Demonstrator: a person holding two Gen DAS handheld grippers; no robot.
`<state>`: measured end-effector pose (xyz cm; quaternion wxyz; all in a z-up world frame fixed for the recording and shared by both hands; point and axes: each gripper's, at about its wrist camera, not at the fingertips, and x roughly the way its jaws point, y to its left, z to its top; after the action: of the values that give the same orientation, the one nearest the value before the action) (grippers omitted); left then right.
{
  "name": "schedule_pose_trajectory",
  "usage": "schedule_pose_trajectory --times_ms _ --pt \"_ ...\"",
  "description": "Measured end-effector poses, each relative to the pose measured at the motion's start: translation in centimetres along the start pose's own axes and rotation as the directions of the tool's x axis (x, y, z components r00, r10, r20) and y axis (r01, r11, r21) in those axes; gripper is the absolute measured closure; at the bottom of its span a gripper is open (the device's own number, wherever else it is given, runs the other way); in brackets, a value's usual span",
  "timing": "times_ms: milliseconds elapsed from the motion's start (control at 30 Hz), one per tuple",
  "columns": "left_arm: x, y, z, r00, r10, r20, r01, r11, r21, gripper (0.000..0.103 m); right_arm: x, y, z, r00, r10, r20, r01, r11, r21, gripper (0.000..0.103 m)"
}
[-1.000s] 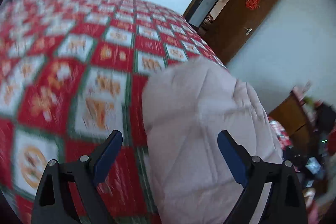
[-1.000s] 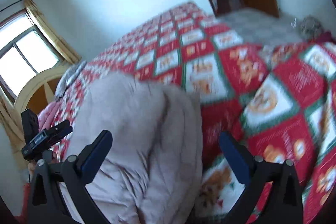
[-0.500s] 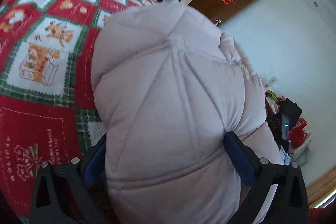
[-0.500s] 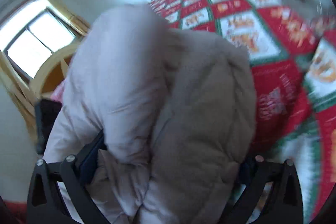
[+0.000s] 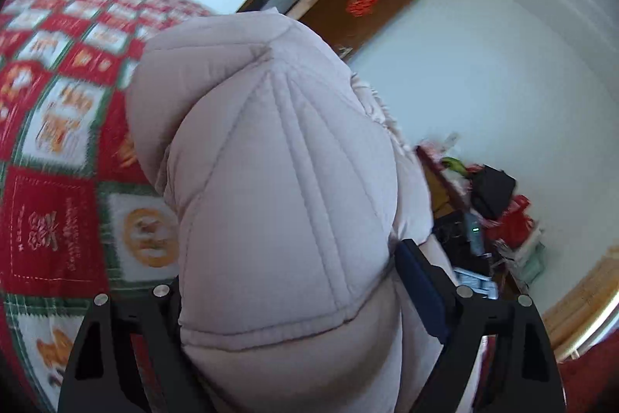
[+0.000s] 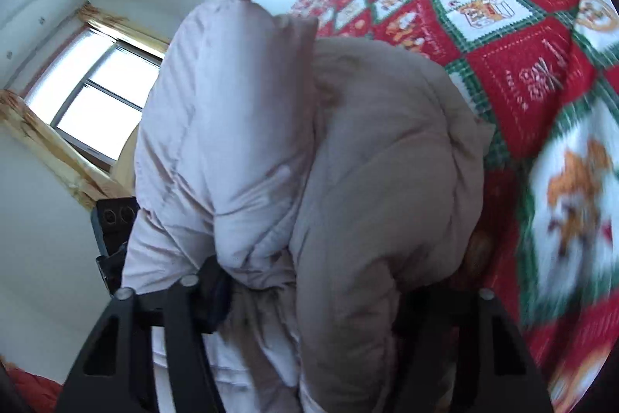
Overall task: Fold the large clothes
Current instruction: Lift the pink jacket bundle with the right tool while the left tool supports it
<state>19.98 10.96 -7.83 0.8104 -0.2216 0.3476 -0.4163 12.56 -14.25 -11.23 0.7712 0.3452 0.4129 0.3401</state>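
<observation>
I see the padded coat [image 5: 278, 188] bunched above the bed's red quilt [image 5: 50, 211]; quilt lettering is too blurred to read. My left tool [image 5: 294, 281] and right tool [image 6: 309, 281] have just been closing, both clamped on the coat.

Your left camera sits tight against the jacket [image 5: 278, 204], facing the door [image 5: 359, 14]; your right one faces the window [image 6: 96, 95] (both share the bedspread [image 5: 54, 157]).

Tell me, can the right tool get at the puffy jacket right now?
Yes, it seems so: the right tool has just been closing, with the pale puffy jacket bulging between its jaws and nothing in between.
</observation>
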Motion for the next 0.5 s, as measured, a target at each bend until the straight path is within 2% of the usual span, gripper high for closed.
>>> schedule_pose_trajectory --times_ms 133,233,300,400,433,500 --pt "-1.1 -6.0 1.8 0.998 -0.067 0.021 0.065 0.992 0.107 0.016 -4.5 2.9 -0.9 0.992 0.09 0.094 -0.088 0.996 -0.022 0.049" --pt "-1.2 -10.3 3.0 0.987 -0.157 0.027 0.151 0.974 0.168 0.015 -9.0 6.3 -1.0 0.977 0.107 0.186 -0.092 0.992 -0.087 0.05" --pt "-0.8 -12.9 3.7 0.977 -0.211 0.023 0.202 0.958 0.202 0.015 -12.6 8.3 -0.8 0.964 0.088 0.253 -0.057 0.99 -0.125 0.05" --pt "1.7 -16.9 5.6 0.949 -0.314 -0.007 0.306 0.918 0.254 0.015 -18.9 10.6 -0.9 0.936 0.033 0.351 0.03 0.985 -0.172 0.05" --pt "3.3 -18.5 6.2 0.934 -0.355 -0.025 0.349 0.9 0.261 0.015 -20.6 11.0 -0.5 0.925 0.01 0.379 0.062 0.982 -0.178 0.05" --pt "6.3 -20.4 7.0 0.913 -0.405 -0.059 0.406 0.878 0.255 0.015 -24.3 11.5 -0.2 0.897 -0.054 0.438 0.142 0.975 -0.171 0.05"
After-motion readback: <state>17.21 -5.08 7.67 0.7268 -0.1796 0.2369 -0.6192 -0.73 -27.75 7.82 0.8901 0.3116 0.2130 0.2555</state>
